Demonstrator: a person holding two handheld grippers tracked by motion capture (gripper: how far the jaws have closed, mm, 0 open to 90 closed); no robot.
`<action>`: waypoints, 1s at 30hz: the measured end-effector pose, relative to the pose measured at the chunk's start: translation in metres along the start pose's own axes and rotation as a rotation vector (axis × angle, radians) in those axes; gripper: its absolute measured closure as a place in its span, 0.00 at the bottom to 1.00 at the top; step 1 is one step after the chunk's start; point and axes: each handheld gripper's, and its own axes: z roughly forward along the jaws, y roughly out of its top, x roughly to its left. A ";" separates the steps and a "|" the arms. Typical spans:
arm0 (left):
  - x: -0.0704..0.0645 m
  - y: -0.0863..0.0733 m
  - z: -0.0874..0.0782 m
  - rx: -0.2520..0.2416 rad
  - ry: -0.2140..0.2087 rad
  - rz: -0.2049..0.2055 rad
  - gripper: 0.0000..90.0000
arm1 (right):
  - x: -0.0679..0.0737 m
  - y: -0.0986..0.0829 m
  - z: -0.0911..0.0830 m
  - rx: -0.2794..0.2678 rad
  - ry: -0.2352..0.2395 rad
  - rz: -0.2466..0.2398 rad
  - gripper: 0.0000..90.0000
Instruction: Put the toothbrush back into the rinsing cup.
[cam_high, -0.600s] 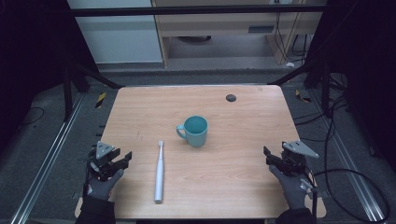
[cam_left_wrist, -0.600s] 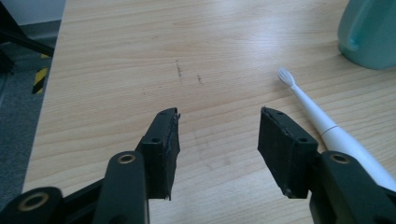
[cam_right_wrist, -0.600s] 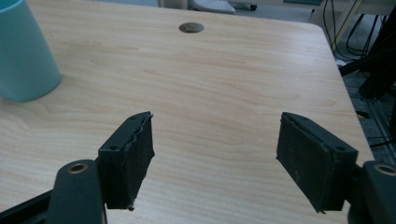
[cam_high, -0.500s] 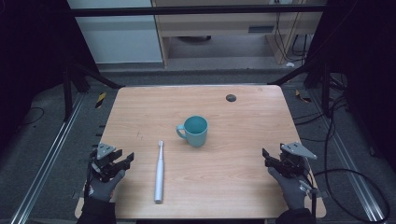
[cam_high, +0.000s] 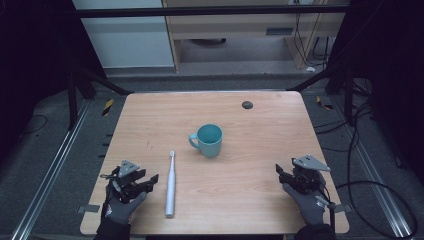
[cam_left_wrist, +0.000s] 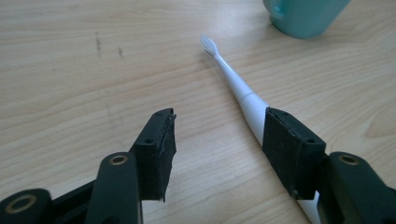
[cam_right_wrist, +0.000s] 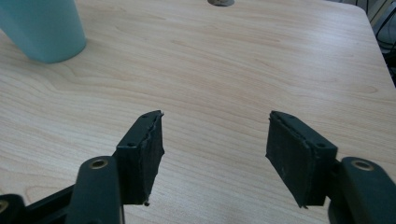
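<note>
A white electric toothbrush (cam_high: 171, 185) lies flat on the wooden table (cam_high: 260, 135), brush head pointing away from me. A teal mug (cam_high: 208, 140) stands upright near the middle, handle to the left. My left gripper (cam_high: 146, 182) is open just left of the toothbrush's handle. In the left gripper view the toothbrush (cam_left_wrist: 238, 86) runs past the right jaw, and my left gripper (cam_left_wrist: 219, 135) holds nothing; the mug (cam_left_wrist: 303, 16) shows at the top. My right gripper (cam_high: 279, 174) stands open at the table's right front. In the right gripper view my right gripper (cam_right_wrist: 215, 140) is empty, with the mug (cam_right_wrist: 42, 28) far left.
A small dark round disc (cam_high: 247, 104) lies near the table's far edge, also seen as a disc (cam_right_wrist: 220, 2) in the right gripper view. Black frame bars and cables surround the table. Bare wood lies between the mug and my right gripper.
My left gripper has shifted slightly toward the toothbrush handle. The right gripper, the mug and the toothbrush stay where they were.
</note>
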 end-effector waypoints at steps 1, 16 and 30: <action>0.000 0.000 0.000 0.000 0.000 0.000 0.48 | 0.000 0.000 0.000 0.000 0.000 0.000 0.42; -0.029 -0.005 0.013 0.057 -0.068 0.034 0.48 | -0.001 -0.002 0.002 0.031 0.010 -0.003 0.46; -0.039 -0.009 0.028 0.129 -0.099 0.042 0.49 | -0.001 -0.002 0.004 0.040 0.014 -0.005 0.46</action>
